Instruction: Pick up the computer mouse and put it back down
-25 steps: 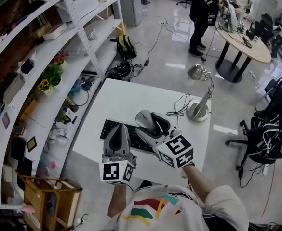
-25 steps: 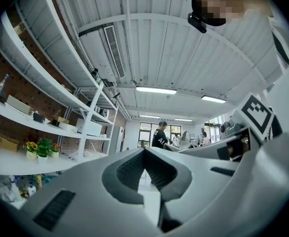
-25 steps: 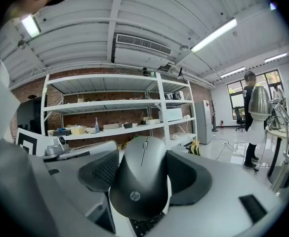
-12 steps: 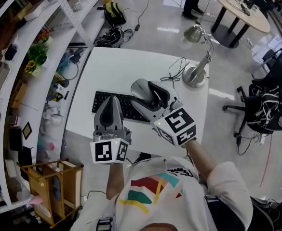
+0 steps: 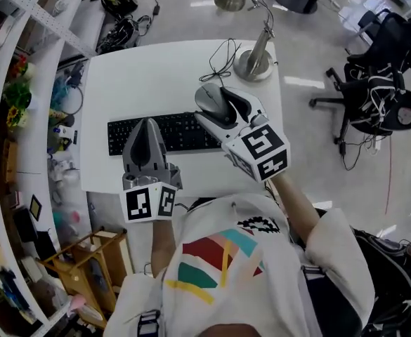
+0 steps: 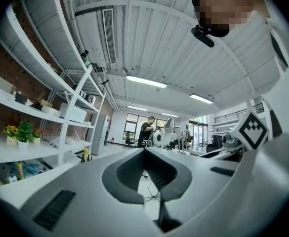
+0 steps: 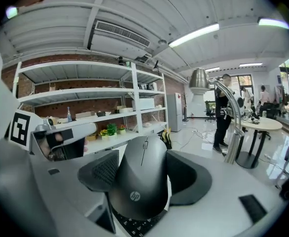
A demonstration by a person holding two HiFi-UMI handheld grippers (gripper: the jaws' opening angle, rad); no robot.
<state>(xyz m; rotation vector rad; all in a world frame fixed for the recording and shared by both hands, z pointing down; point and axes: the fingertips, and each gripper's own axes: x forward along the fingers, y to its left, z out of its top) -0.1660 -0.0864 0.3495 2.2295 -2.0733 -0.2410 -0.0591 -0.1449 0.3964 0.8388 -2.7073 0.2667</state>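
A dark grey computer mouse point(image 7: 139, 181) sits between the two fingers of my right gripper point(image 7: 144, 174), which is shut on its sides. In the head view the mouse point(image 5: 209, 100) is held over the right end of the black keyboard point(image 5: 170, 130), and keys show just beneath it in the right gripper view. My left gripper point(image 5: 143, 140) hovers over the keyboard's left half. Its jaws taper to a closed tip with nothing between them. The left gripper point(image 6: 146, 174) points out across the room.
The white table point(image 5: 149, 76) carries a silver desk lamp point(image 5: 254, 62) with its cable at the far right corner. White shelving point(image 5: 22, 83) runs along the left. An office chair point(image 5: 377, 41) stands to the right. A person stands farther off in the room point(image 7: 222, 110).
The head camera has tipped further down, so the table sits higher in the frame. My right gripper stays shut on the mouse over the keyboard's right end; the left gripper stays shut.
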